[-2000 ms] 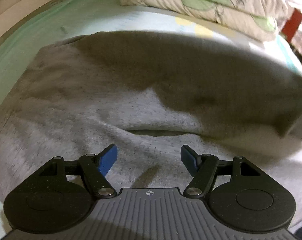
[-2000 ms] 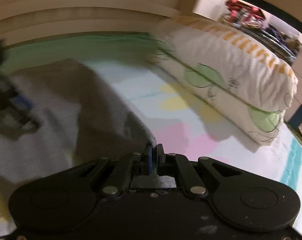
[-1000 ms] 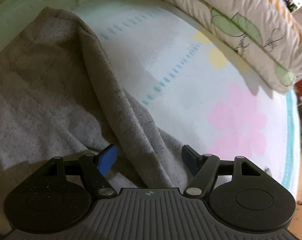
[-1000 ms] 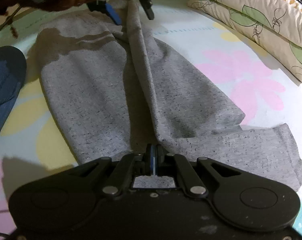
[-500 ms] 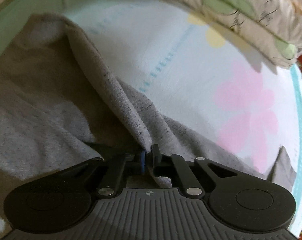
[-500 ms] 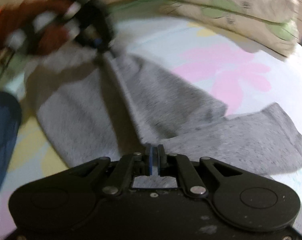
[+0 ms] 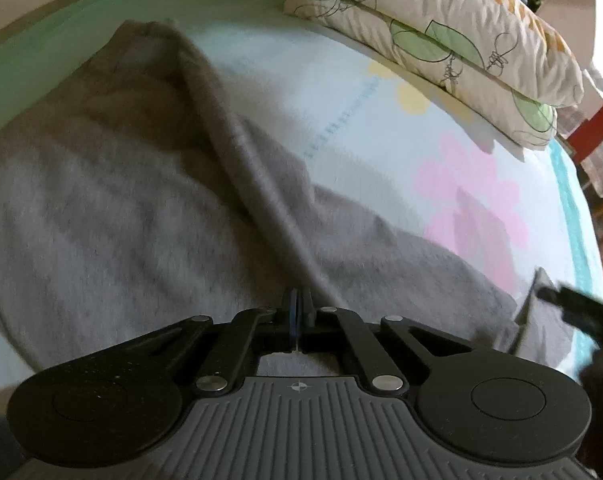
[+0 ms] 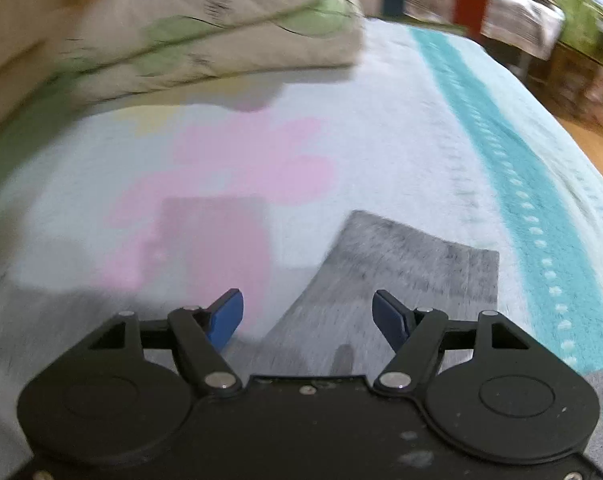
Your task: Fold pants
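A bed sheet (image 7: 341,92) with pink flowers and a teal band covers the bed, and two stacked pillows (image 7: 453,36) lie at its far edge. The grey pants (image 7: 101,216) are spread on the sheet, with a raised fold running along them. The left gripper (image 7: 299,308) is pressed together and pinches this fold of the pants. The right gripper (image 8: 307,314) has just been opening; its blue pads stand apart above a pant leg end (image 8: 413,264), which lies flat, not pinched.
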The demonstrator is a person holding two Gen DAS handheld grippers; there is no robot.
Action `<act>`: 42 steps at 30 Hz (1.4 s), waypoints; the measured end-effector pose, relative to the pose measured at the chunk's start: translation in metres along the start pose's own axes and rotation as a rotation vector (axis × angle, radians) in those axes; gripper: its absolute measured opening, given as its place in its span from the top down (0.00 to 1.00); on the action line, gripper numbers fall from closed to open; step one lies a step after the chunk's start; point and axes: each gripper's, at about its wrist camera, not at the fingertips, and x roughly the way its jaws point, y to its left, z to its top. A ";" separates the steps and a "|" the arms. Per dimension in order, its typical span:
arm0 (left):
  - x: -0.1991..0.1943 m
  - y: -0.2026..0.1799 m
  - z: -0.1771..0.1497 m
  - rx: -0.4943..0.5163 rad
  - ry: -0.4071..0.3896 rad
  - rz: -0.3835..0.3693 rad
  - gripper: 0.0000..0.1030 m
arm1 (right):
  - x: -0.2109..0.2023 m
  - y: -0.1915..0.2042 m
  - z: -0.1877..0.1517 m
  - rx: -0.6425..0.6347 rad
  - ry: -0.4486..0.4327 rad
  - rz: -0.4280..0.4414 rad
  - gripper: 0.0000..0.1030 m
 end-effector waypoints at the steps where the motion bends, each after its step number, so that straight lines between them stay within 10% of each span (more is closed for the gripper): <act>1: 0.000 -0.001 -0.006 0.002 0.006 -0.001 1.00 | 0.012 0.004 0.006 0.010 0.011 -0.036 0.27; 8: 0.010 -0.007 -0.015 0.015 0.040 -0.002 1.00 | 0.063 0.023 0.014 -0.018 0.151 -0.203 0.36; 11: 0.007 -0.007 -0.015 0.047 0.039 0.000 0.99 | 0.056 0.008 0.015 0.014 0.157 -0.184 0.94; 23: 0.010 -0.010 -0.019 0.069 0.041 0.000 0.99 | -0.084 -0.133 -0.035 0.384 0.073 -0.083 0.97; 29: 0.003 0.003 0.001 0.068 0.038 0.003 0.97 | -0.073 -0.164 -0.082 0.506 0.249 -0.135 0.83; 31: -0.001 0.014 0.016 0.070 0.031 0.018 0.96 | -0.080 -0.155 -0.075 0.478 0.208 -0.169 0.58; 34: -0.005 0.038 0.038 0.061 0.019 0.053 0.96 | -0.094 -0.120 -0.053 0.361 0.103 -0.187 0.49; 42: 0.003 0.111 0.088 0.031 0.021 0.157 0.94 | -0.090 0.030 -0.004 -0.023 -0.037 0.280 0.25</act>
